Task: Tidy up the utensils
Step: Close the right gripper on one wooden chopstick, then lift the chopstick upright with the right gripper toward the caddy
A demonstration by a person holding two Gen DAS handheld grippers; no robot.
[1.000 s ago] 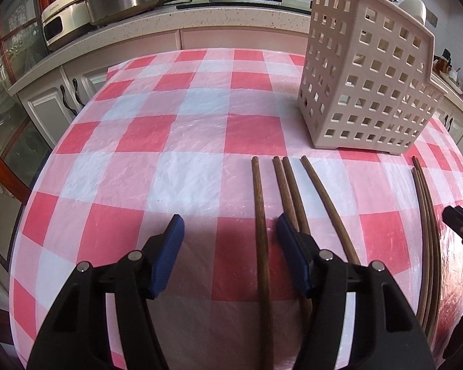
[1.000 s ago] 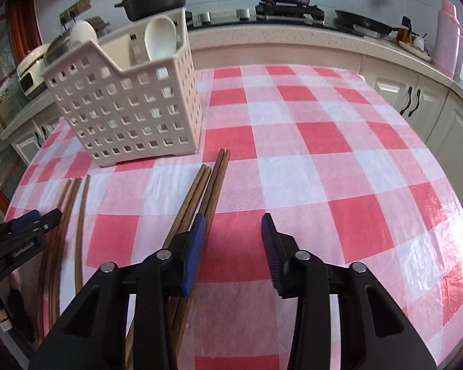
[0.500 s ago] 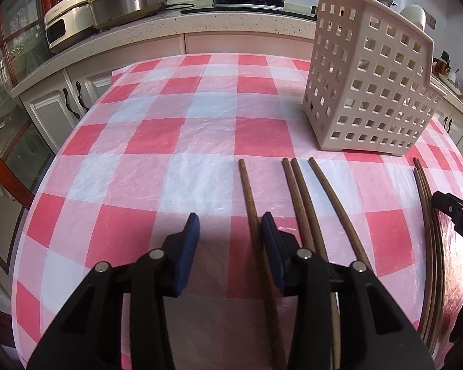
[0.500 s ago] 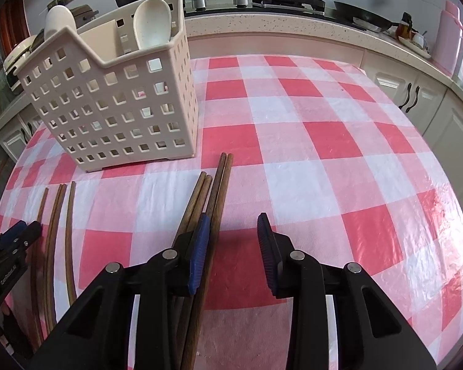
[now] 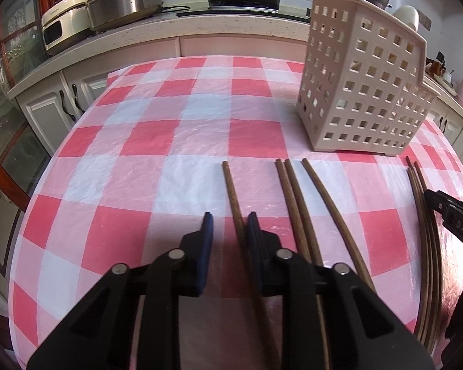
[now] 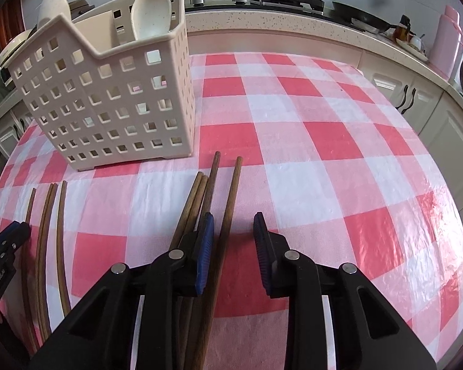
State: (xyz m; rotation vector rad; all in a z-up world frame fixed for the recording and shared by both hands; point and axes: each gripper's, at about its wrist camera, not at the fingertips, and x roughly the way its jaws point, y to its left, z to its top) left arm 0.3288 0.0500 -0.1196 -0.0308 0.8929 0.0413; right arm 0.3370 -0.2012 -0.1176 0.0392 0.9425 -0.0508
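Several brown wooden chopsticks lie on the red-and-white checked tablecloth (image 5: 157,141). My left gripper (image 5: 230,234) straddles a single chopstick (image 5: 231,185); its jaws are closing, the stick lies against the right pad and a gap shows at the left pad. My right gripper (image 6: 233,234) straddles another single chopstick (image 6: 233,191); its jaws are closing too, with the stick near the left pad and a gap on the right. A beige perforated utensil basket (image 5: 364,86) (image 6: 108,98) stands behind the sticks and holds white spoons (image 6: 151,12).
Three more chopsticks (image 5: 296,203) lie right of the left gripper, and a bundle (image 5: 424,215) lies beside the right gripper (image 5: 447,212). The left gripper (image 6: 9,237) shows at the left edge. Behind are kitchen counters with rice cookers (image 5: 123,0), pots and a pink flask (image 6: 447,40).
Both pairs of jaws have narrowed. The left pair has drawn in around its single chopstick. One chopstick now sits apart from its bundle between the right jaws, which were beside the bundle before.
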